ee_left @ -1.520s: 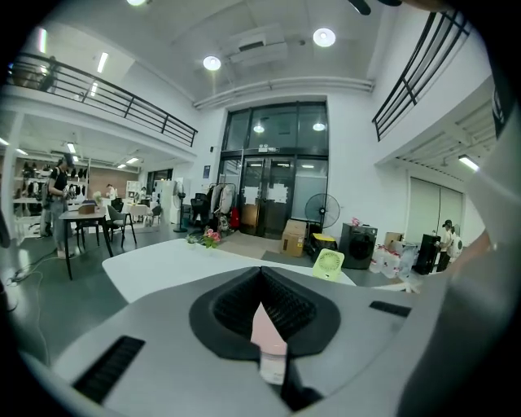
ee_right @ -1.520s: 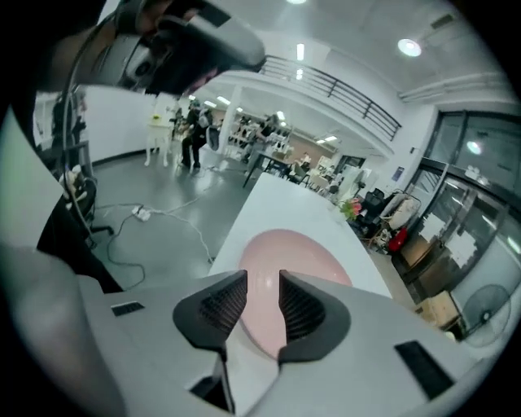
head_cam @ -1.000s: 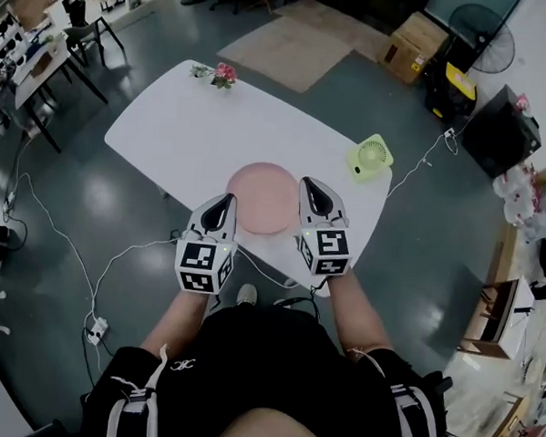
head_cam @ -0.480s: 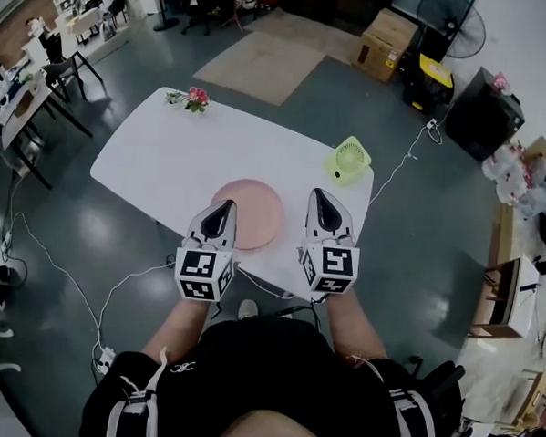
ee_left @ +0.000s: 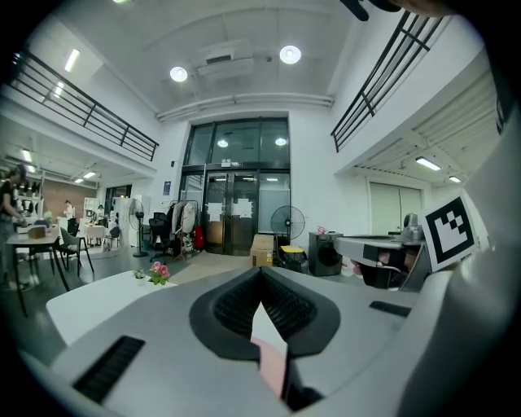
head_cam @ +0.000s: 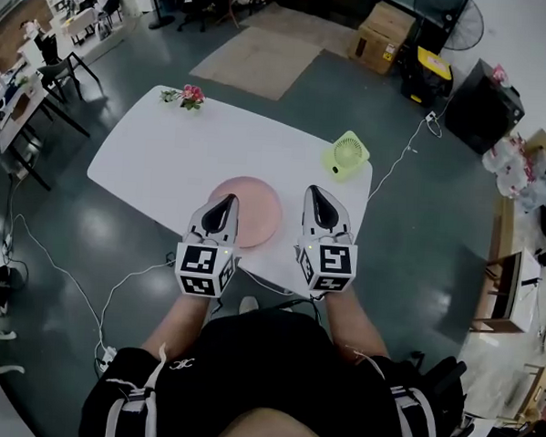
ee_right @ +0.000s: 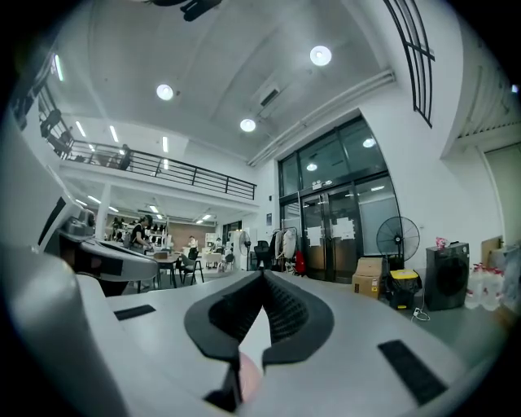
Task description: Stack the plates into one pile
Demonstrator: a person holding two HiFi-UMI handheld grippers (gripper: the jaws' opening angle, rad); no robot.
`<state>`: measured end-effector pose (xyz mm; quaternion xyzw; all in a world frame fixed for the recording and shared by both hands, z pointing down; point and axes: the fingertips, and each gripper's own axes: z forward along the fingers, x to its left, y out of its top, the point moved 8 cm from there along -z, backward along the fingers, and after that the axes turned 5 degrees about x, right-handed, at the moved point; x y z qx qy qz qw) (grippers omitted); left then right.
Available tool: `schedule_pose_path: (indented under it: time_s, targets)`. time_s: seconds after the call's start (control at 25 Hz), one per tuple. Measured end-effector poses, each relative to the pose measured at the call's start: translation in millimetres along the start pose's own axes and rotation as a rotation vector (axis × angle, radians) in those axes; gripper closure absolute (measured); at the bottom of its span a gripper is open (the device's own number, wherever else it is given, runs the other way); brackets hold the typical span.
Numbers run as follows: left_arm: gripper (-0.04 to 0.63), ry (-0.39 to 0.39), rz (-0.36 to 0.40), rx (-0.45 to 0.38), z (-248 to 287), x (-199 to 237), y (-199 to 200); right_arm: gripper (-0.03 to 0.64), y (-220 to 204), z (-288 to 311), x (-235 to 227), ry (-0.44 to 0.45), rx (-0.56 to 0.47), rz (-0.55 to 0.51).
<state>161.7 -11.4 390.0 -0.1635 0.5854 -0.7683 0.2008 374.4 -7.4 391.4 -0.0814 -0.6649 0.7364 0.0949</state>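
Note:
A pink plate pile [head_cam: 251,207] lies on the white table [head_cam: 158,157] near its front edge. My left gripper [head_cam: 223,204] hovers over the pile's left rim, shut and empty. Its own view shows the jaws meeting at the left gripper [ee_left: 260,273] tip, with a sliver of the pink plate [ee_left: 273,362] below them. To the right of the pile my right gripper [head_cam: 316,195] is held apart from it, also shut on nothing. In its own view the right gripper [ee_right: 262,277] points level across the room, and a bit of the pink plate [ee_right: 248,379] shows underneath.
A small green fan [head_cam: 347,156] stands at the table's right end. A pot of pink flowers [head_cam: 190,95] sits at the far left corner. Cables run over the floor around the table, and boxes and a standing fan [head_cam: 448,17] are beyond it.
Both grippers have shifted a little to the right relative to the pink pile, so the right one stands farther from its rim. Their jaws stayed shut.

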Motion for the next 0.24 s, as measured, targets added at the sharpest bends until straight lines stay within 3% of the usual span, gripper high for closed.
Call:
schedule_pose_path:
  time_s: [0.24]
  targets:
    - [0.581, 0.008, -0.015, -0.029, 1.4, 5.2, 3.7, 0.604, -0.7, 7.6, 5.1, 0.016, -0.003, -0.005]
